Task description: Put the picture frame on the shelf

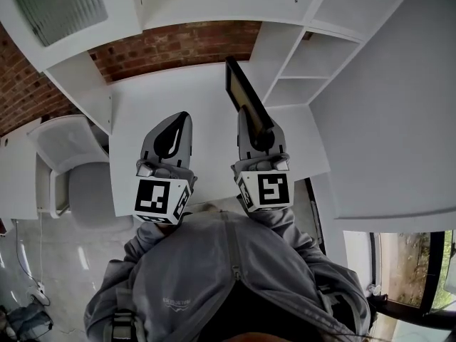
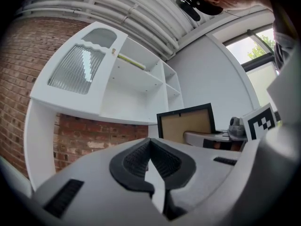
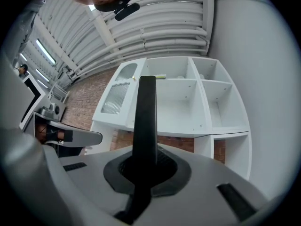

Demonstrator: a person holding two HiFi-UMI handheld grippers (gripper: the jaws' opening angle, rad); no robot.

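Note:
A black picture frame (image 1: 242, 91) stands up from my right gripper (image 1: 256, 125), which is shut on its lower edge above the white desk (image 1: 185, 95). In the right gripper view the frame (image 3: 146, 117) shows edge-on, rising from between the pads (image 3: 162, 166) in front of the white shelf unit (image 3: 188, 102). The left gripper view shows its brown face with black border (image 2: 186, 124). My left gripper (image 1: 174, 130) hangs beside it to the left, shut with nothing in it; its tips (image 2: 150, 142) meet. The shelf compartments (image 1: 306, 63) lie ahead to the right.
A cabinet door with ribbed glass (image 1: 57, 6) hangs open at the upper left of the shelf unit. Behind the desk runs a brick wall (image 1: 178, 45). A white chair (image 1: 78, 169) stands left of the desk. A white wall (image 1: 385, 120) closes the right side.

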